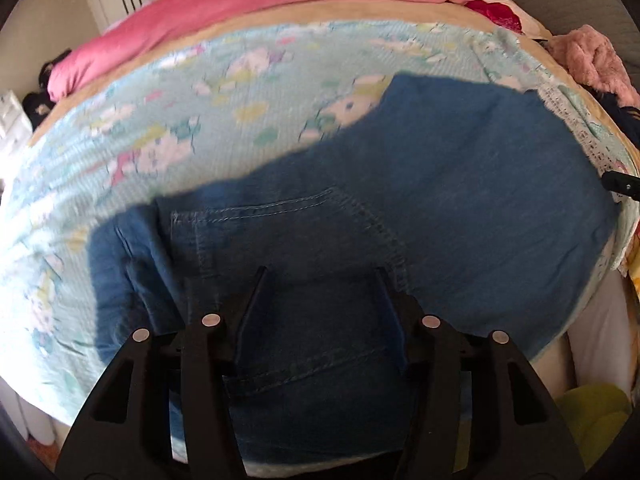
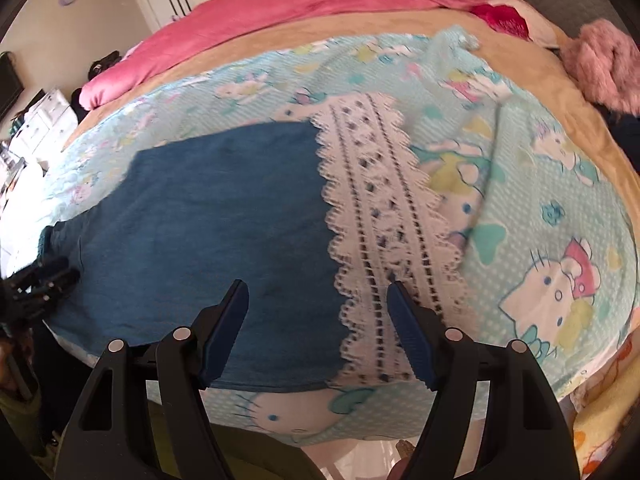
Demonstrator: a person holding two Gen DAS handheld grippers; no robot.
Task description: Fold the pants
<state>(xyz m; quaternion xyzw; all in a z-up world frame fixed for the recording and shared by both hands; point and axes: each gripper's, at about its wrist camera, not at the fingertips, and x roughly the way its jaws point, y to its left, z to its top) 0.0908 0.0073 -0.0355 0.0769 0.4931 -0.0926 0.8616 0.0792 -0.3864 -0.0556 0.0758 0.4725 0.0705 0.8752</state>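
Observation:
Blue denim pants [image 1: 420, 200] lie flat on the bed's cartoon-print blanket [image 1: 160, 128]. In the left wrist view the waist end with a stitched back pocket [image 1: 280, 216] is nearest, and my left gripper [image 1: 320, 276] hangs open just above it, jaws apart, holding nothing. In the right wrist view the pants' leg end [image 2: 208, 216] lies beside a white lace trim [image 2: 384, 216] of the blanket [image 2: 540, 208]. My right gripper [image 2: 318, 290] is open and empty above the leg's hem edge. The left gripper's body shows at that view's left edge [image 2: 36, 284].
A pink duvet [image 1: 240, 4] is bunched along the far side of the bed. A fluffy pink garment [image 2: 604, 64] lies at the far right. White drawers [image 2: 44, 120] stand to the left. The bed's near edge runs just below both grippers; a yellow-green item [image 1: 592, 412] sits below it.

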